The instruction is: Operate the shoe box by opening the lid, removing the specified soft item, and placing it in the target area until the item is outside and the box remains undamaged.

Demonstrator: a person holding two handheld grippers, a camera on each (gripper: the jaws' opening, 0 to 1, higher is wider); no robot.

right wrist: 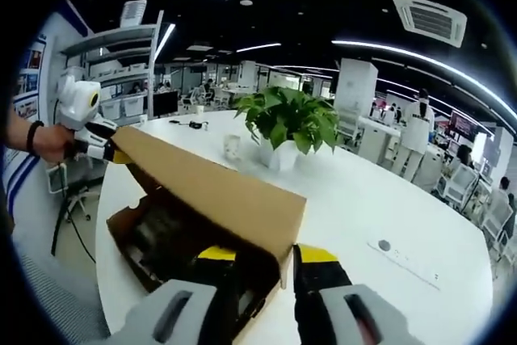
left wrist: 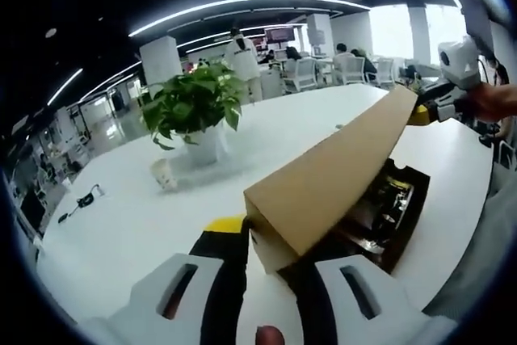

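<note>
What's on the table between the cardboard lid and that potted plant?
Bare white table, seen in the left gripper view; the lid and plant stand apart. A paper cup sits beside the plant.

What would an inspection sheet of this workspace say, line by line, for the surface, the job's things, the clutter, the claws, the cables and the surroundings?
Surface: white table, wide and round-edged.
Job's things: shoe box open; brown cardboard lid raised and tilted over it; dark contents inside, item not identifiable.
Clutter: potted plant and a small paper cup beside it.
Claws: left claw shut on one end of the lid; right claw shut on the other end.
Cables: dark cable with a small device lying near the table edge.
Surroundings: open office with chairs, shelves, ceiling strip lights; people in the background.
</note>
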